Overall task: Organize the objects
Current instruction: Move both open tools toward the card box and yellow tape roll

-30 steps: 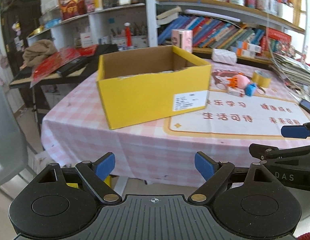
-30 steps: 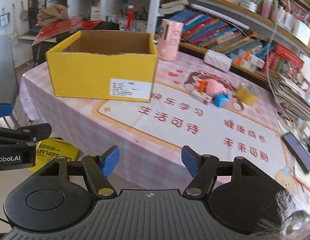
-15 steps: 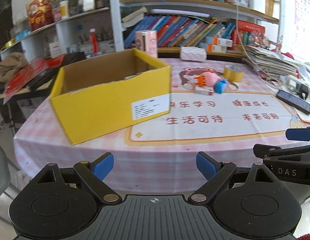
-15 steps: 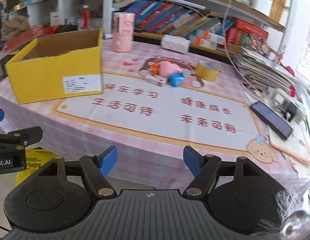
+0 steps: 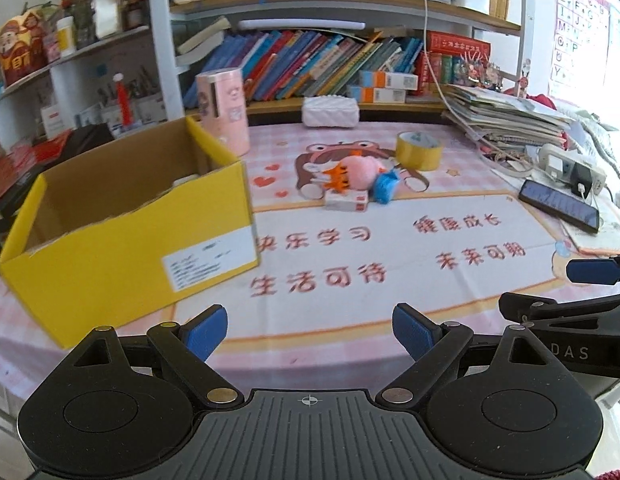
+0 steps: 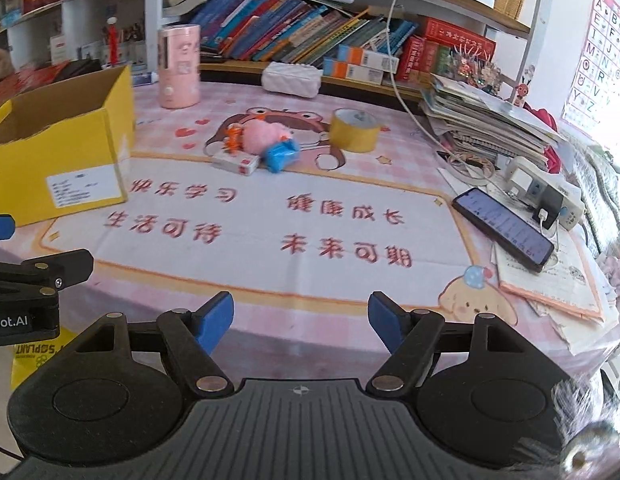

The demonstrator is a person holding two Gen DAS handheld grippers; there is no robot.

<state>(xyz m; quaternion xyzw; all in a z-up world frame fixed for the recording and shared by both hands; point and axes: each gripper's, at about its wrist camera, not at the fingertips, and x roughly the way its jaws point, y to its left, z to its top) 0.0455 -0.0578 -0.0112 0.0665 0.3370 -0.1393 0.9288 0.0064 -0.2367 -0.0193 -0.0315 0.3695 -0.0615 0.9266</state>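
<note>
An open yellow cardboard box (image 5: 121, 248) (image 6: 57, 160) stands at the table's left. A small heap lies mid-table: a pink plush toy (image 5: 360, 168) (image 6: 263, 134), an orange toy (image 5: 334, 178), a blue item (image 5: 384, 186) (image 6: 281, 156) and a small white box (image 5: 346, 202) (image 6: 235, 162). A yellow tape roll (image 5: 418, 150) (image 6: 356, 130) sits behind them. My left gripper (image 5: 310, 330) is open and empty at the table's near edge. My right gripper (image 6: 299, 320) is open and empty beside it, also at the near edge.
A pink cylinder (image 5: 223, 110) and a white tissue pack (image 5: 330, 111) stand at the back. A phone (image 6: 504, 228), a power strip (image 6: 546, 194), papers and a stack of books (image 6: 482, 120) fill the right side. Bookshelves rise behind the table.
Both grippers have swung right and moved closer to the table, so the box has shifted left in view and the toy heap, tape and phone look nearer. Both stay open.
</note>
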